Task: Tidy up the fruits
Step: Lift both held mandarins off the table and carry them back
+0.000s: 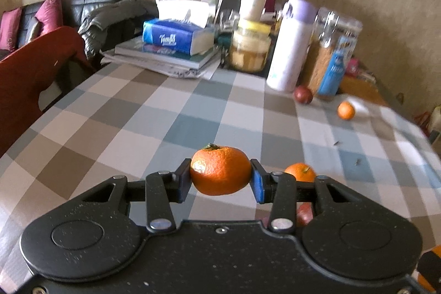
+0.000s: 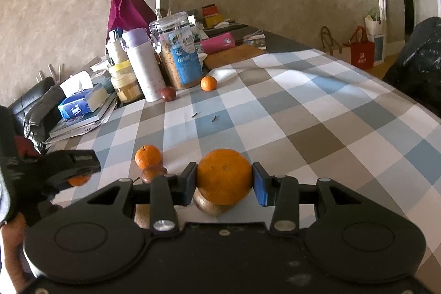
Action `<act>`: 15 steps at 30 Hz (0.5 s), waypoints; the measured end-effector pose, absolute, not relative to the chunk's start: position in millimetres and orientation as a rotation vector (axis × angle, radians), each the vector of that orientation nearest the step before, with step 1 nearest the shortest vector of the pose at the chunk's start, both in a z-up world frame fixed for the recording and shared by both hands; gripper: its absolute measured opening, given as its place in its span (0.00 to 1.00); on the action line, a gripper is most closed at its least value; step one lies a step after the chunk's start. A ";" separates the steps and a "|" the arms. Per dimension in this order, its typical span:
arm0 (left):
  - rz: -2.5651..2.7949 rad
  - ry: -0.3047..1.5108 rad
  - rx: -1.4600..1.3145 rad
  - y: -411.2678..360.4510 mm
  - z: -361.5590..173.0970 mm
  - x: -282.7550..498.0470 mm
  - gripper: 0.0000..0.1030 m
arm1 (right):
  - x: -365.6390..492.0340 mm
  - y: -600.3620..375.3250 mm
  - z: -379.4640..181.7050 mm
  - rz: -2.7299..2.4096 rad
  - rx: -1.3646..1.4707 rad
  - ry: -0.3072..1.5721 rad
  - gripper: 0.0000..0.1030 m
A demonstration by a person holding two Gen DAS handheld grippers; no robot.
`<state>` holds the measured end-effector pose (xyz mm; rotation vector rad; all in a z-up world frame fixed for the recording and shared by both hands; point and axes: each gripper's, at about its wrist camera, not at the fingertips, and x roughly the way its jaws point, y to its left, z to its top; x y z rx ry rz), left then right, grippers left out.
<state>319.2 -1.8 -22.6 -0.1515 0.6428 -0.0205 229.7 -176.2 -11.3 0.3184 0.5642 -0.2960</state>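
While both grippers hung over the near edge of the table (image 2: 344, 112), each had its jaws pinching a mandarin by the sides: the left gripper (image 1: 220, 179) held one (image 1: 220, 171) with a leafy stem, the right gripper (image 2: 224, 183) a plainer one (image 2: 223, 176), above a brown fruit (image 2: 209, 207) that may have been a kiwi. The fruit looked light, with soft, loose skin that I judged would dent under hard pressure, so a gentle hold across the widest part suited it. I counted four mandarins in all: two held, a third (image 2: 147, 155) lying near the grippers and a fourth (image 2: 208, 83) by the jars at the far edge. Two dark red fruits showed too, one (image 2: 152, 173) touching the third mandarin, one (image 2: 168, 94) beside the white bottle (image 2: 143, 68).
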 end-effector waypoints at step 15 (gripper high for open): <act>0.001 0.778 -0.157 -1.6 -24.2 316.4 0.49 | 237.2 -183.9 -14.5 -0.309 0.352 0.616 0.43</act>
